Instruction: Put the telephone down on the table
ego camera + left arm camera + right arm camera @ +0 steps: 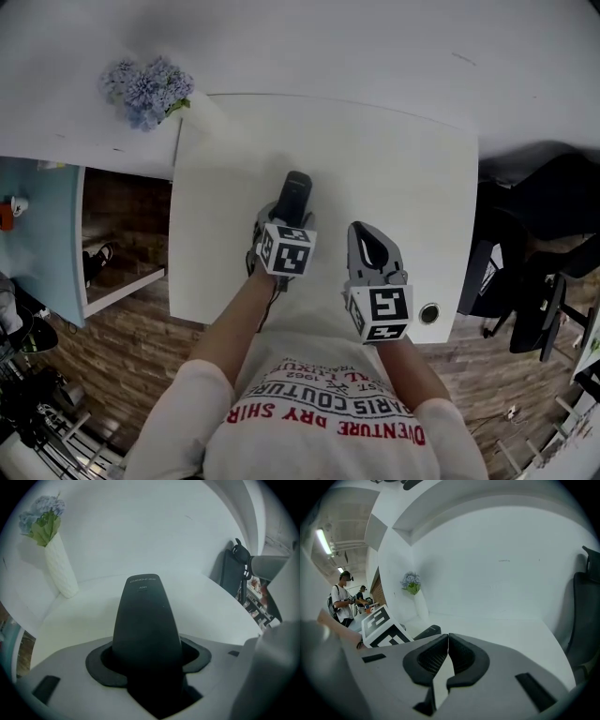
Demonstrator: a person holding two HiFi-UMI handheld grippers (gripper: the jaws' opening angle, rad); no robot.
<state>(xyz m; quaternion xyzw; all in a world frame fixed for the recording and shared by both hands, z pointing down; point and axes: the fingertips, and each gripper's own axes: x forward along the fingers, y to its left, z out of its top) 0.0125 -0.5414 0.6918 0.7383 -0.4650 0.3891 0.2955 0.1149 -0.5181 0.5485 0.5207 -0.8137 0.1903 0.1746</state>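
A black telephone handset (294, 195) is gripped at its lower end by my left gripper (287, 221), which is shut on it over the middle of the white table (394, 159). In the left gripper view the handset (146, 620) sticks forward out of the jaws of the left gripper (148, 670), over the tabletop; I cannot tell whether it touches the table. My right gripper (362, 231) hovers just to the right, shut with nothing in it. In its own view the right gripper (447, 641) has its pads touching, and the handset's tip (427, 631) shows at the left.
A white vase of pale blue flowers (146, 89) stands at the table's far left corner; the vase (60, 569) shows in the left gripper view. A black chair (539, 253) stands beyond the right edge. A round cable hole (428, 313) lies near the front edge. People (341, 603) stand far left.
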